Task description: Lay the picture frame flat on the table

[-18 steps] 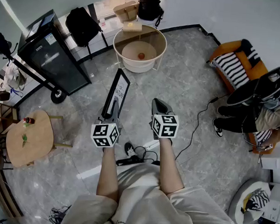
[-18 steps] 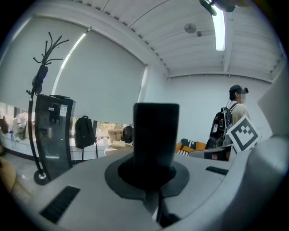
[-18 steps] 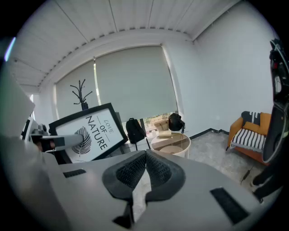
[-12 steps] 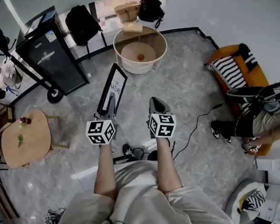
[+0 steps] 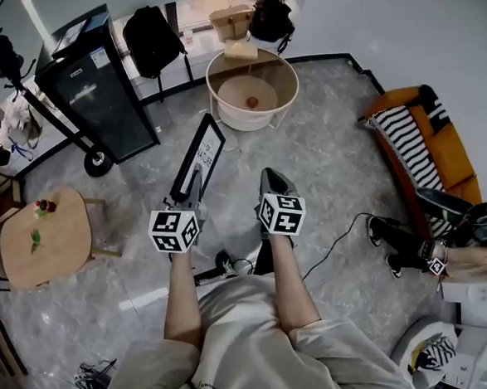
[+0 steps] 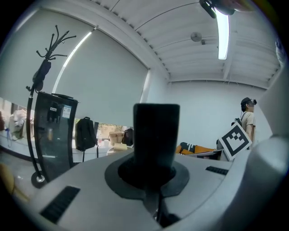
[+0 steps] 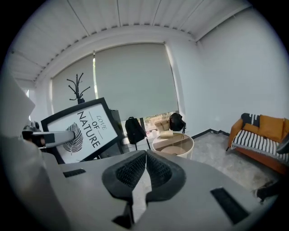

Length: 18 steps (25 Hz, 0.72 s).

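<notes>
The left gripper (image 5: 192, 186) was clamped on the lower edge of the picture frame (image 5: 200, 156), holding it on end above the grey marble floor (image 5: 329, 162) and not on any worktop. In the left gripper view the frame showed edge-on, a black bar standing straight up out of the closed jaws. From the right gripper view its face was readable: white, with a leaf drawing and the words "LOVE OF NATURE" inside a black border, leaning a little. The right gripper (image 7: 145, 158) was clenched on nothing, its ribbed pads meeting. It hung just beside the left one at about the same height, apart from the frame. Ahead of both stood a round white worktop (image 5: 287, 64), well apart from the frame, with a tan box (image 5: 241, 50) at its far rim and a small orange thing (image 5: 252, 102) down inside it. A black cabinet (image 5: 92, 96) stood to the left, and a small wooden worktop (image 5: 32, 241) nearer the person on that side. An orange sofa (image 5: 445, 162) with a striped cushion (image 5: 413, 143) stood at the right. A black cable (image 5: 340, 238) trailed over the floor by the person's legs.
</notes>
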### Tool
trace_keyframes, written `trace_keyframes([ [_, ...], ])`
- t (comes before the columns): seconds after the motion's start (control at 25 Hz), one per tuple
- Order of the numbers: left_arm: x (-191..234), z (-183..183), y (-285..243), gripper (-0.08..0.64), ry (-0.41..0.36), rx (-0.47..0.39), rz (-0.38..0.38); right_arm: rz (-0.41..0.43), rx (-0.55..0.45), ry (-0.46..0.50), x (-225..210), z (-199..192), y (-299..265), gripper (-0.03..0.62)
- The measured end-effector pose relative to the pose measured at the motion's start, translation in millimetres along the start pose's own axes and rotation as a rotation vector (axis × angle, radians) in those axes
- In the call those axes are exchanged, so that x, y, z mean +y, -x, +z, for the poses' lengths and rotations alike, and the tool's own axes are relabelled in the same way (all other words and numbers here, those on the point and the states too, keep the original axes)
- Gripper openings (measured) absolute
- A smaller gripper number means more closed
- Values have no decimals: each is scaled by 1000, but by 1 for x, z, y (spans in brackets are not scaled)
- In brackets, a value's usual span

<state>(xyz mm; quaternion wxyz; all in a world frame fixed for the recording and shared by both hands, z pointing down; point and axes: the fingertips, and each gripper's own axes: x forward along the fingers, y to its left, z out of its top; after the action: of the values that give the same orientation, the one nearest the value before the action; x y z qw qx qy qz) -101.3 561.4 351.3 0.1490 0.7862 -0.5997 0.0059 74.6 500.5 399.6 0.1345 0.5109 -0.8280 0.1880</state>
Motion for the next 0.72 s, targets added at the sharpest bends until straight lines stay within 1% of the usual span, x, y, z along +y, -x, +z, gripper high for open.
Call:
trace_keyframes([
  [0.08, 7, -2, 2, 27, 1, -2, 14, 24, -11, -12, 6, 0, -6, 35],
  [0.2, 23, -3, 5, 27, 9, -3, 35, 49, -9, 1, 17, 1, -17, 35],
  [0.36, 43, 10, -5, 27, 25, 4, 38, 72, -5, -13, 27, 15, -40, 35],
  [0.52, 52, 11, -25, 26, 19, 30, 20, 65, -25, -47, 24, 30, -59, 35],
  [0.64, 59, 13, -53, 26, 9, 41, -2, 56, -39, -40, 15, 40, -78, 35],
  [0.72, 62, 16, -75, 26, 18, 47, -15, 47, -35, -53, 4, 45, -91, 35],
])
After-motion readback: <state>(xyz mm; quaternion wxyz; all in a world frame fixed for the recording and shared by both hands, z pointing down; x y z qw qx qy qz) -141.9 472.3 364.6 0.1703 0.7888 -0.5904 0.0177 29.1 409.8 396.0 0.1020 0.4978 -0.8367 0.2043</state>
